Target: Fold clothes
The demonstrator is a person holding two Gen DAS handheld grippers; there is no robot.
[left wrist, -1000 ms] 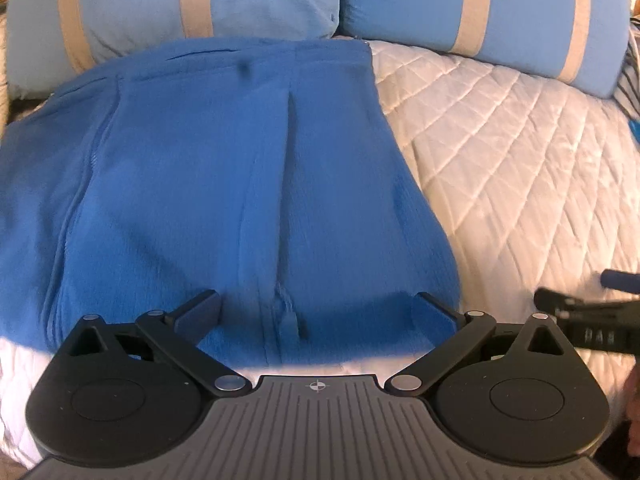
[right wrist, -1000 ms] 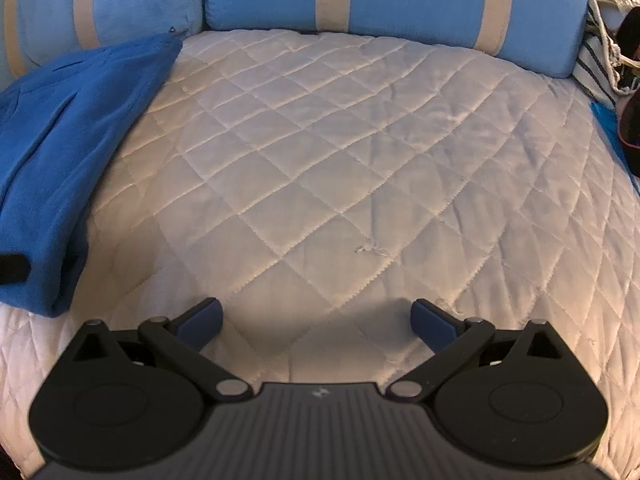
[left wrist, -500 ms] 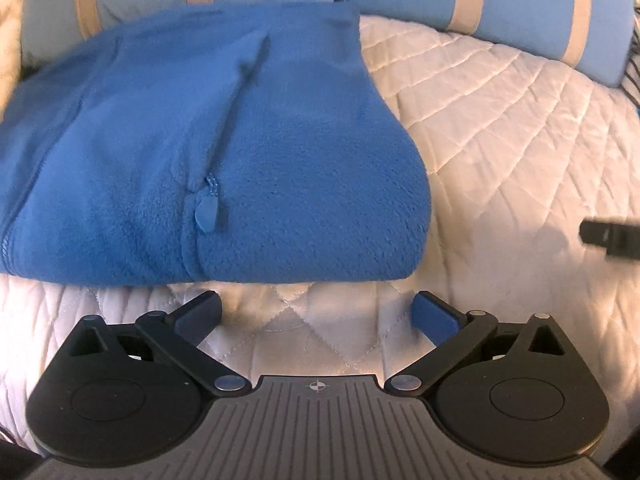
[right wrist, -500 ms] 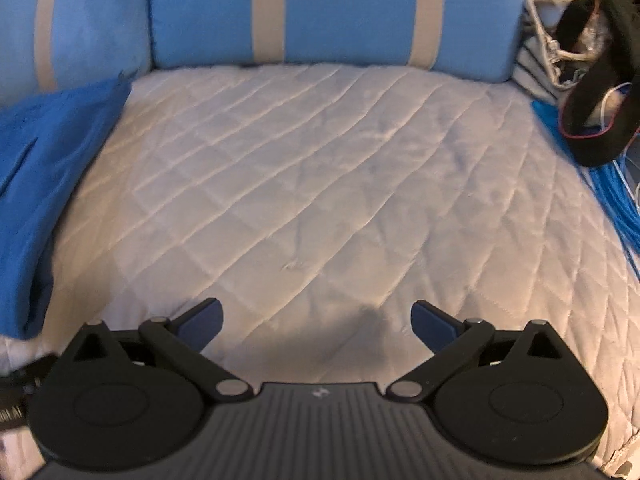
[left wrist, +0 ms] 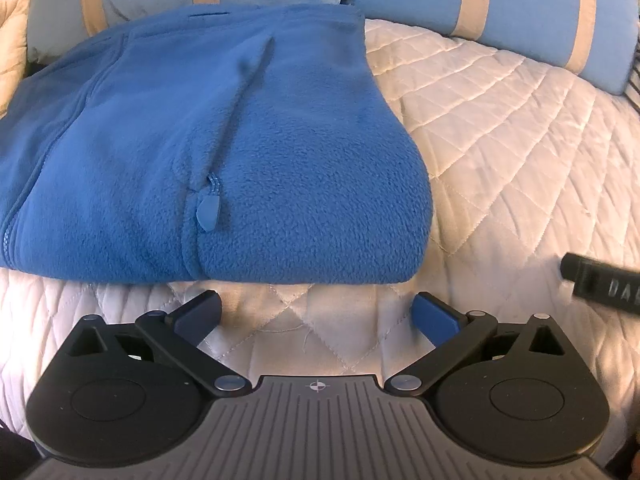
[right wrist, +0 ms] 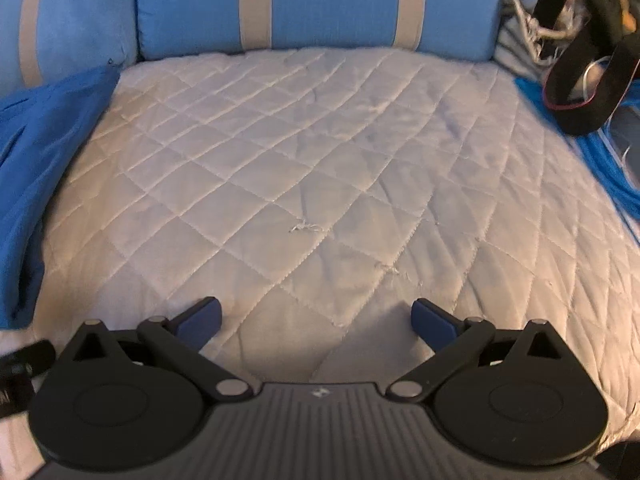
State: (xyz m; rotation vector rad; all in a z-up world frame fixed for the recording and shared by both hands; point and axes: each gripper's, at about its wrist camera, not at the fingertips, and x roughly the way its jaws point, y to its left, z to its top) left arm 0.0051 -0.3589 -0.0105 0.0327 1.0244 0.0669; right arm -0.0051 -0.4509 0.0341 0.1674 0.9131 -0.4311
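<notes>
While the folded blue fleece [left wrist: 224, 148] lies on the bed [right wrist: 320, 184], far-left, its near edge runs left to right just beyond the left gripper [left wrist: 316, 312]; the right gripper [right wrist: 316, 316] faces bare quilt. Both jaws are released.

Folded blue fleece jacket [left wrist: 224, 152], zipped

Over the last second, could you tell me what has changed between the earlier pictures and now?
The left claw has backed off the folded blue fleece jacket: its fingers were over the near fold, and now bare white quilted bedcover shows between them and the jacket. The right claw has swung rightward, bringing the black strap into its view. Both claws stay open and empty; the jacket stays folded by the blue striped pillows.
</notes>
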